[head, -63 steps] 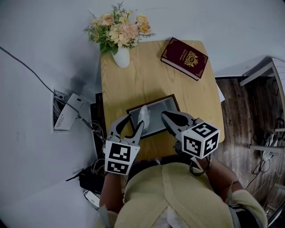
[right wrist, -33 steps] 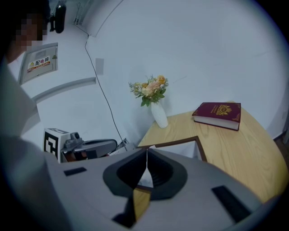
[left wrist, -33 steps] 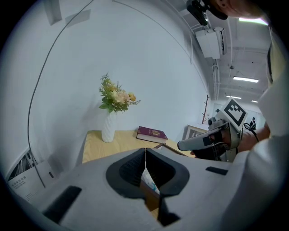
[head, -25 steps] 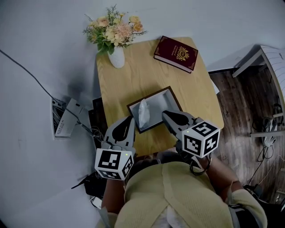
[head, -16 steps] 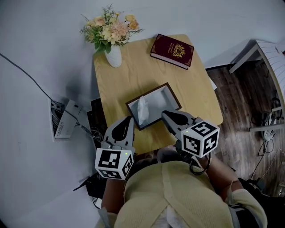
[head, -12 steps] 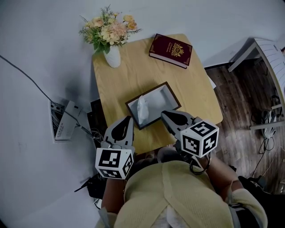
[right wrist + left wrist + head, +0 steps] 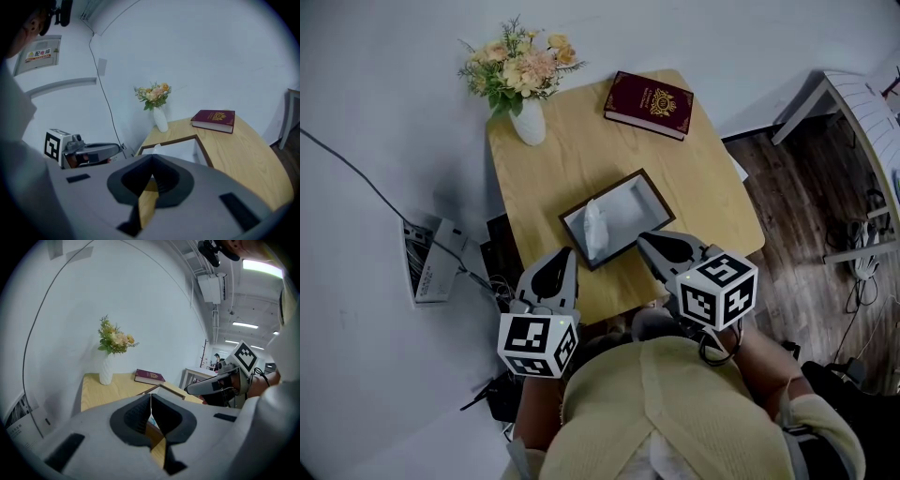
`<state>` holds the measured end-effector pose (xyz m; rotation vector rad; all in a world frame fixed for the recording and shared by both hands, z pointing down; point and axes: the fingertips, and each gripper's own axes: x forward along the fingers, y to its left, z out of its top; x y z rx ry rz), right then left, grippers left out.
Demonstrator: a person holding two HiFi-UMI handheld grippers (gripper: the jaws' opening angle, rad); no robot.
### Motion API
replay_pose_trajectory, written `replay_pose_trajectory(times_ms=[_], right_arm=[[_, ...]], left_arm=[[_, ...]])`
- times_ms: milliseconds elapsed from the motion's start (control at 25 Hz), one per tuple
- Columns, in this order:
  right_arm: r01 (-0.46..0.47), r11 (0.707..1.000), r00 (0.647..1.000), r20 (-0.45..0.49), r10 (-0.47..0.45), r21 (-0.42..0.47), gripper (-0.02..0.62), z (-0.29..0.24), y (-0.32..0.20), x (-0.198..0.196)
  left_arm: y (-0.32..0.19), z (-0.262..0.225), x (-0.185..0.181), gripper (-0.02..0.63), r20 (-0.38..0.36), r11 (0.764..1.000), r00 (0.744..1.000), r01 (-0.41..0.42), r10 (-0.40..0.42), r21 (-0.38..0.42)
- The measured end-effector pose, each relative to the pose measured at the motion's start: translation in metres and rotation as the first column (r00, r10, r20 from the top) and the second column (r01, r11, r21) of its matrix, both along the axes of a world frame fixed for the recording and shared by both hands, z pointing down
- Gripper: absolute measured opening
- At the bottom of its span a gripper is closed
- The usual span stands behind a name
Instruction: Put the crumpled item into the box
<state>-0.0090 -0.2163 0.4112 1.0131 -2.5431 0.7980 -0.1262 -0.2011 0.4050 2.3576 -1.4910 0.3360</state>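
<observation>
A shallow dark-framed box (image 7: 630, 206) lies on the wooden table (image 7: 581, 141), with the crumpled white item (image 7: 593, 228) resting in its left part. My left gripper (image 7: 567, 253) is shut and empty, drawn back to the table's near edge, just short of the box. My right gripper (image 7: 642, 240) is also shut and empty, its tips at the box's near right corner. In the right gripper view the box rim (image 7: 168, 139) and a bit of the crumpled item (image 7: 156, 147) show beyond the closed jaws. The left gripper view shows the box rim (image 7: 171, 391) past its closed jaws.
A white vase of flowers (image 7: 528, 122) stands at the table's far left corner. A dark red book (image 7: 649, 92) lies at the far right. Cables and a power strip (image 7: 431, 262) are on the floor to the left. White furniture (image 7: 853, 103) stands to the right.
The left gripper, open at the crumpled item over the box before, has shut and pulled back to the table edge. The item now lies in the box. The right gripper has hardly moved.
</observation>
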Motion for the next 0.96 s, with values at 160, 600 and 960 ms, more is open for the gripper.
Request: replay_pose_trajectory(times_ms=[160,600,960], right_arm=[[-0.009,1.000,1.000,0.002,0.009,0.002,0.028,-0.0016,0.0011,0.0017],[-0.017,1.000,1.000,0.002,0.017,0.015,0.028,-0.0049,0.0014,0.0039],[-0.019,1.000,1.000,0.003,0.019,0.019,0.028,-0.0064,0.0019,0.0075]], left_arm=[[0.0013,-0.0005,0.0015,0.025,0.002,1.000,1.000,-0.006,0.006,0.002],[0.0019,0.0016,0.0030,0.025,0.001,1.000,1.000,-0.005,0.005,-0.003],[0.0013,0.0025,0.0050,0.025,0.005,1.000,1.000,-0.002,0.002,-0.008]])
